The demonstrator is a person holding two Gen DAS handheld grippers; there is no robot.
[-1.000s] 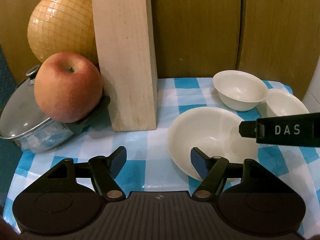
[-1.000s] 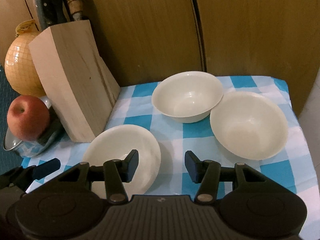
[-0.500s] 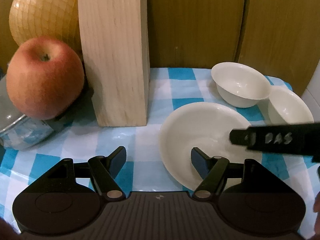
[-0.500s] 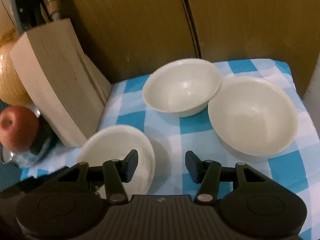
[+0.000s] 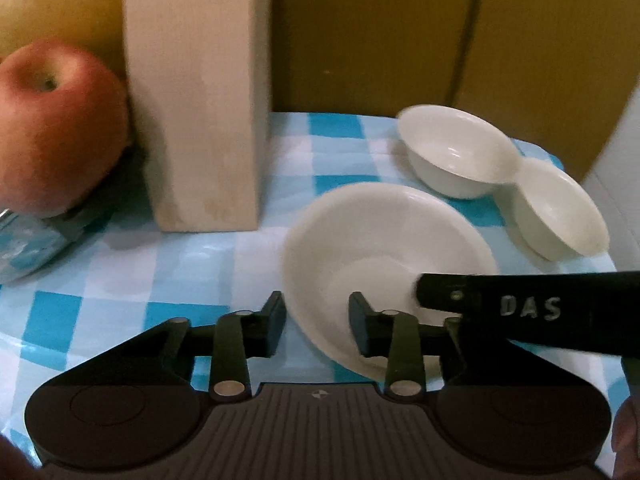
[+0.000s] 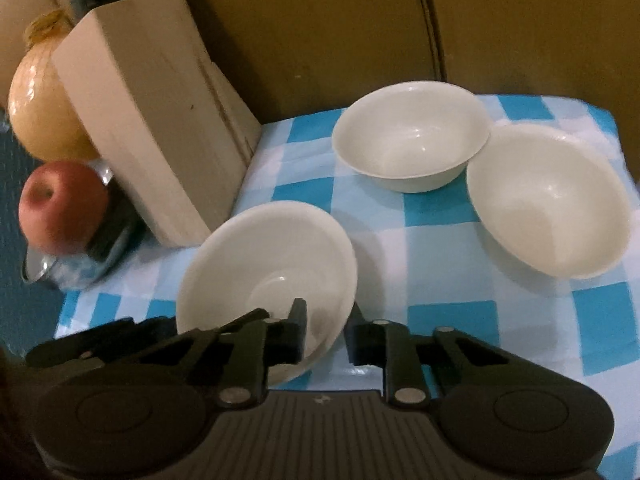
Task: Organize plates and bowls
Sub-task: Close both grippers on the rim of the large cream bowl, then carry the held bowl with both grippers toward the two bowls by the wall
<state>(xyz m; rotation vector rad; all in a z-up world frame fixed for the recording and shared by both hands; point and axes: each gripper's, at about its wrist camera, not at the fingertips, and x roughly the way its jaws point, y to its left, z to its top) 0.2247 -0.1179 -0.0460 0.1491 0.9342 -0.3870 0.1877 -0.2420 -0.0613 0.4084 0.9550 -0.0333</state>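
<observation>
The shallow white ceramic plate (image 6: 272,264) on the blue-checked tablecloth (image 6: 460,320) is being straddled at opposite rims by the left gripper (image 5: 318,320) and right gripper (image 6: 326,334), jaws closing. Two white ceramic bowls (image 6: 412,136) are sitting unstacked beyond; nothing appears organized yet.

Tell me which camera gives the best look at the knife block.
The right wrist view: the knife block shows whole there, leaning, with blurred knife handles at its top. The left wrist view shows only one flat face of it, its top cut off by the frame, with no handles visible.
</observation>
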